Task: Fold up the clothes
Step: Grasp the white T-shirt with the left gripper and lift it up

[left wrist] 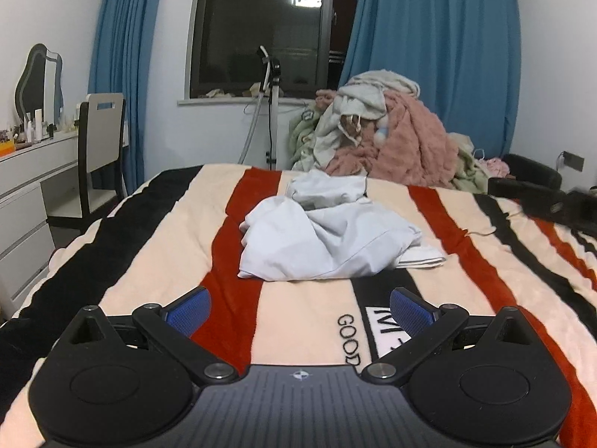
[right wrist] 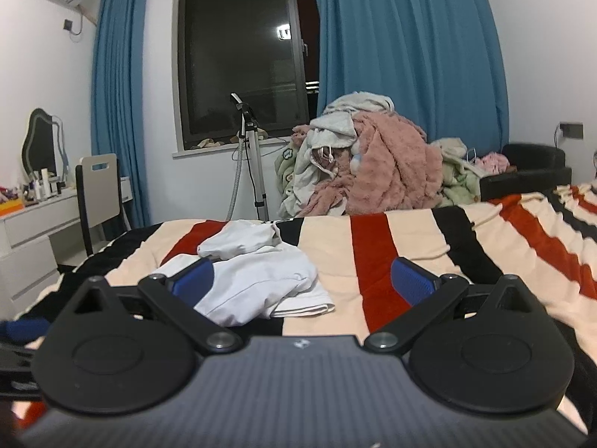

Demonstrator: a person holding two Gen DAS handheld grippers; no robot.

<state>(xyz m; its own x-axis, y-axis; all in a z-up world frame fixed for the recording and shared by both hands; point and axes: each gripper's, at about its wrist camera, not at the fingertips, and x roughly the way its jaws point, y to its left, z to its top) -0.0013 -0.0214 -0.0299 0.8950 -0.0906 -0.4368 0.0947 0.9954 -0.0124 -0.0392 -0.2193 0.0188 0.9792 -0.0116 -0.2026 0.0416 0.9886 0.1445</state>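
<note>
A crumpled white garment (left wrist: 324, 231) lies in a heap on the striped bed blanket (left wrist: 168, 239). My left gripper (left wrist: 300, 308) hovers just short of its near edge, open, blue pads wide apart with nothing between them. In the right wrist view the same white garment (right wrist: 257, 276) sits ahead and to the left on the blanket (right wrist: 410, 239). My right gripper (right wrist: 302, 280) is open and empty; its left blue pad overlaps the garment's near left side in the picture, and I cannot tell if it touches.
A big pile of pink, grey and green clothes (left wrist: 391, 138) rises past the bed's far edge under blue curtains (left wrist: 429, 37). A stand with a hose (left wrist: 270, 112) is by the window. A white desk and chair (left wrist: 100, 142) stand at the left, a black seat (right wrist: 533, 164) at the right.
</note>
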